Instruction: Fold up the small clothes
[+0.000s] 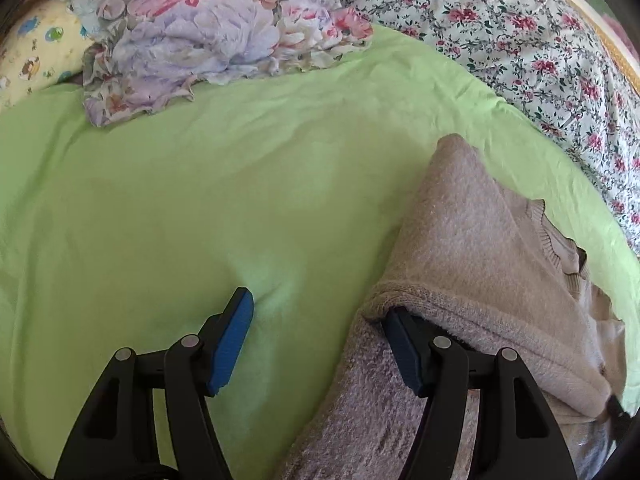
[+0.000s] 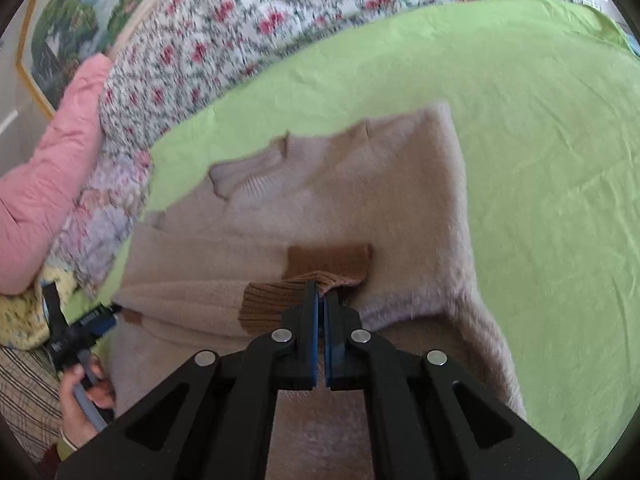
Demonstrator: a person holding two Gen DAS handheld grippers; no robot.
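Note:
A fuzzy beige sweater [image 2: 360, 200] with brown ribbed cuffs lies partly folded on the green sheet [image 2: 540, 140]. My right gripper [image 2: 322, 300] is shut on the brown cuff [image 2: 276, 304] of a sleeve laid across the sweater's body. In the left wrist view the sweater [image 1: 480, 248] fills the lower right. My left gripper [image 1: 320, 320] is open; its right finger [image 1: 404, 344] sits under a fold of the sweater and its left finger [image 1: 232, 344] is over the bare sheet. The left gripper also shows at the sweater's left edge in the right wrist view [image 2: 94, 320].
A crumpled pastel floral cloth [image 1: 192, 36] lies at the back of the sheet [image 1: 180, 200]. A rose-print quilt [image 1: 540, 40] borders the sheet. A pink padded item [image 2: 52, 184] and a framed picture [image 2: 60, 28] are at the left.

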